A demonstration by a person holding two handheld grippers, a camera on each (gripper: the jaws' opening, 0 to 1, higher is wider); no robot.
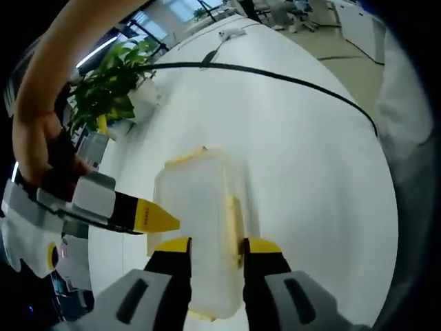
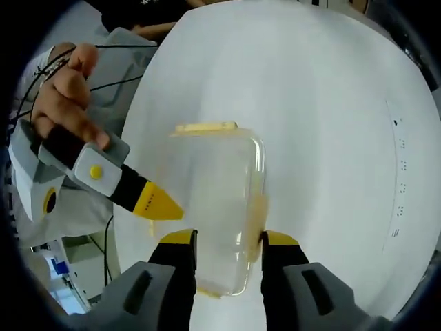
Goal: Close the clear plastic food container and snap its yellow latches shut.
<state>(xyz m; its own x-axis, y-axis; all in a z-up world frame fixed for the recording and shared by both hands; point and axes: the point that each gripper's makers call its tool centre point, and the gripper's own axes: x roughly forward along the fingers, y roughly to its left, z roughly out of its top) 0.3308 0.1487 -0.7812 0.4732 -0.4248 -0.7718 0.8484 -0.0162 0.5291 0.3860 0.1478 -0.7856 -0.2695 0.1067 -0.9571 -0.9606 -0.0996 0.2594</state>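
A clear plastic food container (image 1: 200,234) with its lid on is lying on the white round table (image 1: 303,152), yellow latches (image 1: 234,224) showing along its sides. The left hand-held gripper (image 1: 215,249) is straddling it, jaws apart around its width; the right hand-held gripper (image 2: 227,243) is doing likewise from the opposite end. The latching step appears to be in hand; next, each side latch likely needs pressing down until it snaps.

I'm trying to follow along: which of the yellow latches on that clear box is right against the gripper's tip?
In the left gripper view, the long-side latch, beside the left gripper's right tip. The end latch sits at the container's far end.
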